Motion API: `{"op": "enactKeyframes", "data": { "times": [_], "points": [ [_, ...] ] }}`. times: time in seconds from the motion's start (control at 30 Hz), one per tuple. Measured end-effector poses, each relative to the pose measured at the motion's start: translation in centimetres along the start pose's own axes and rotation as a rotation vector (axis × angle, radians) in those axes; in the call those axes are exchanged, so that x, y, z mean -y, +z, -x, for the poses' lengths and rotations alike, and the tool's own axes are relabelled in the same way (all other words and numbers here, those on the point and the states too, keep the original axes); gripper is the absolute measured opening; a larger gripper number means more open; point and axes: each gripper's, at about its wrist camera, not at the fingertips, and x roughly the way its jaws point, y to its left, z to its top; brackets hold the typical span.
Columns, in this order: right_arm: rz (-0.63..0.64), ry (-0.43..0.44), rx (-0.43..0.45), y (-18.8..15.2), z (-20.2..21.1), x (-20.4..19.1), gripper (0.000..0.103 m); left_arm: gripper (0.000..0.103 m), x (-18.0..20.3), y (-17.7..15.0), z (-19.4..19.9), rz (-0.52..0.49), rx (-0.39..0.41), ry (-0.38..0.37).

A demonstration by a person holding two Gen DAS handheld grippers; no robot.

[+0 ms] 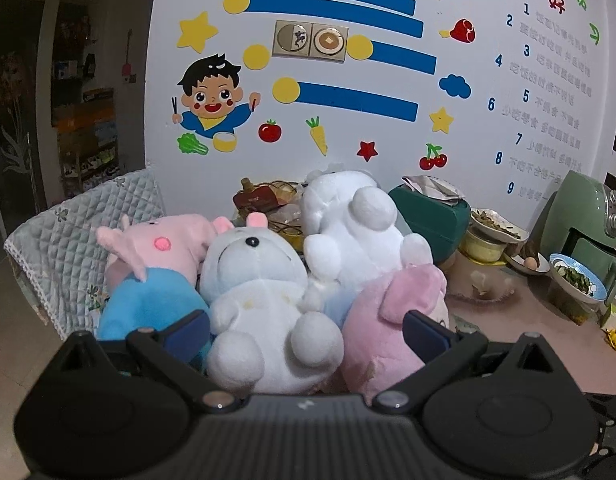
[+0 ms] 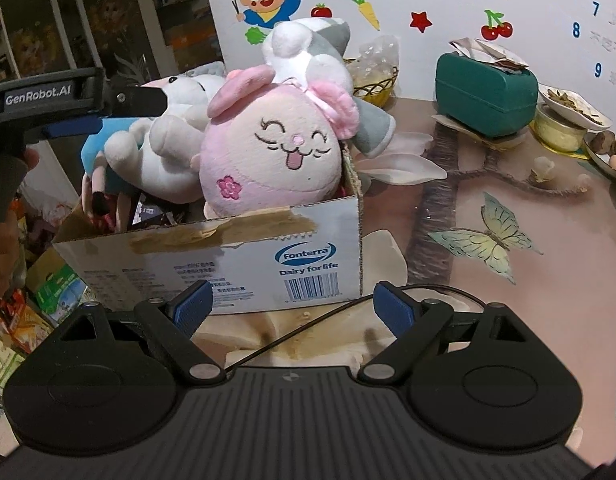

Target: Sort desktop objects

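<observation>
Your left gripper [image 1: 305, 330] is spread wide with nothing pinched, and it's parked right over the toy pile: the white mouse plush [image 1: 263, 304] lies belly-up between the blue pads, feet toward the camera, long axis running straight away from you. Just off the right pad is the pink bunny plush [image 1: 392, 320], off the left pad the pink pig in blue [image 1: 155, 272], and behind them a bigger white plush [image 1: 356, 232]. All four are crammed together, touching.

Your right gripper [image 2: 292, 307] is also wide and empty, hanging back in front of the cardboard Fonterra box [image 2: 235, 264], which sits at the table's left edge. From that side you can see the bunny's face [image 2: 275, 152] leaning over the box's near wall by its right corner, with a grey-and-white plush [image 2: 312, 56] stacked behind it. The left gripper shows there too, poking in from the left above the box.

Rest of the table [image 2: 508, 320] near you looks bare apart from a thin black cable [image 2: 308, 320]; the green tissue box [image 2: 484, 92] and food dishes are along the far edge.

My guess: the toys are pretty much sorted into the box already. If anything needs a nudge, the left hand is way nearer, and the mouse's body sits across the jaws' closing line, so it's the easy grab. Watch the bunny, it looks like it could tip out.
</observation>
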Motion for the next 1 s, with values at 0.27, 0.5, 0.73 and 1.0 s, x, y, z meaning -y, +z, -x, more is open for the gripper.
{"op": "enactKeyframes", "data": {
  "times": [0.27, 0.5, 0.73, 1.0],
  "points": [
    [0.01, -0.006, -0.016, 0.2, -0.6, -0.4, 0.103, 0.103, -0.5, 0.5, -0.4, -0.01, 0.012, -0.009],
    [0.021, -0.014, -0.038, 0.2, -1.3, -0.6, 0.103, 0.103, -0.7, 1.5, -0.7, 0.007, 0.038, 0.002],
    [0.027, -0.02, -0.058, 0.1, -1.8, -0.7, 0.103, 0.103, 0.1, 2.6, -1.4, -0.027, 0.027, 0.087],
    [0.039, -0.028, -0.072, 0.2, -2.1, -0.7, 0.103, 0.103, 0.5, 3.2, -1.9, -0.047, 0.039, 0.09]
  ]
}}
